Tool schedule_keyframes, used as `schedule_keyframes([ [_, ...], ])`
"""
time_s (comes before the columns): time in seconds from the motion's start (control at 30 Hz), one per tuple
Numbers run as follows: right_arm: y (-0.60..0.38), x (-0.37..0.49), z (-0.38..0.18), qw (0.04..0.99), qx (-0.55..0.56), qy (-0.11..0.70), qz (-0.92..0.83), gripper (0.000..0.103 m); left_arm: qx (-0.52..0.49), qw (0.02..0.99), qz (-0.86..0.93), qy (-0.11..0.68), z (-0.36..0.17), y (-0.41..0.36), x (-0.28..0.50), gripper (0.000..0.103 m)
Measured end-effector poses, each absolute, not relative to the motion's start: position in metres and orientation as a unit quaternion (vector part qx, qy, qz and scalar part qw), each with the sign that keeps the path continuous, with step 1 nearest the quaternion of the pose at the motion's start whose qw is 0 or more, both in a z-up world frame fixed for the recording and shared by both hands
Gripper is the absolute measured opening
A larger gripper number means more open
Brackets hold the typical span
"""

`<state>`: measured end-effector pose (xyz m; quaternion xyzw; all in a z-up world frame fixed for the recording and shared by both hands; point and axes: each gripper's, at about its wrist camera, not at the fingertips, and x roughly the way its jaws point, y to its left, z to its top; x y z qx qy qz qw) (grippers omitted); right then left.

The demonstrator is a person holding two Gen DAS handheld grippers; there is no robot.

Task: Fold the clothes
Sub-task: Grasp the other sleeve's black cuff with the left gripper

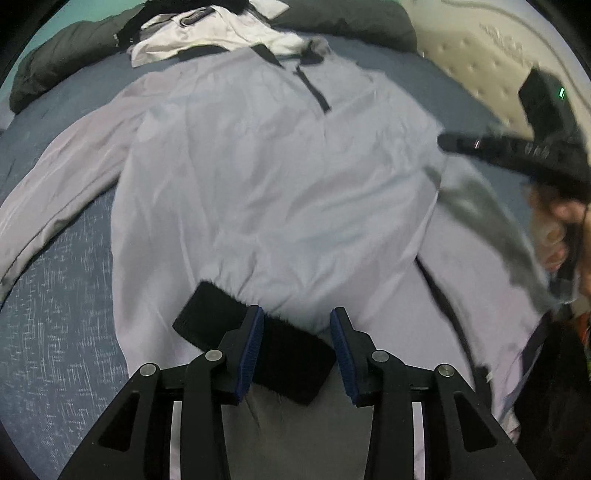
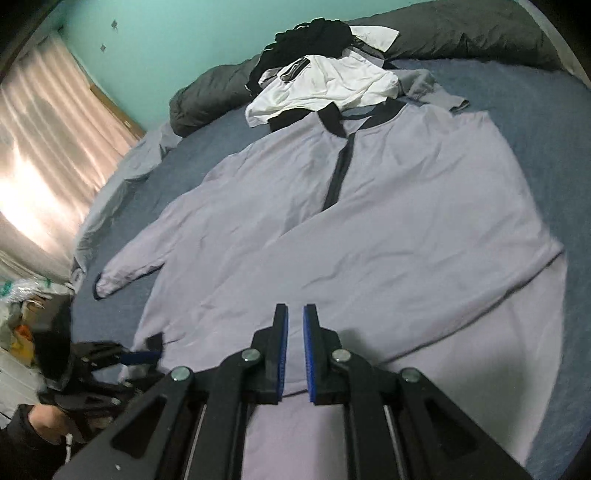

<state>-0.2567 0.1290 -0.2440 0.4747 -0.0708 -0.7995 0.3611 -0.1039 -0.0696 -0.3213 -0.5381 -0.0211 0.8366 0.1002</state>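
Just smooth, lightly creased lilac jacket (image 2: 388, 206) across speckled blue bedsheet (image 1: 62, 325).

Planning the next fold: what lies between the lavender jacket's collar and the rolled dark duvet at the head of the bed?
A pile of white and black clothes, overlapping the lavender jacket at its collar and reaching the dark duvet; clearest in the right wrist view.

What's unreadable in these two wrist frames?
- Left wrist view: right gripper motion-blurred, finger gap unreadable.
- Jacket near hem: hidden under the left gripper and its body.
- Right wrist view: right gripper nearly closed; whether it pinches fabric is unclear.
- Clothes pile: overlapping, items uncountable.
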Motion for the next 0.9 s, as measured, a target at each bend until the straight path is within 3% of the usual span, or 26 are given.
schedule_keyframes([
  [0.27,0.143,-0.239,-0.254,0.357,0.465,-0.108,-0.803,0.008,-0.517,0.084,0.85,-0.049,-0.303,-0.077,-0.108,0.042],
  [0.63,0.161,-0.241,-0.255,0.364,0.454,-0.156,-0.798,0.008,-0.533,0.046,0.845,0.014,-0.338,-0.064,-0.126,0.044],
  [0.9,0.17,-0.243,-0.255,0.366,0.45,-0.171,-0.796,0.008,-0.474,0.006,0.878,-0.063,-0.294,-0.125,-0.103,0.044],
])
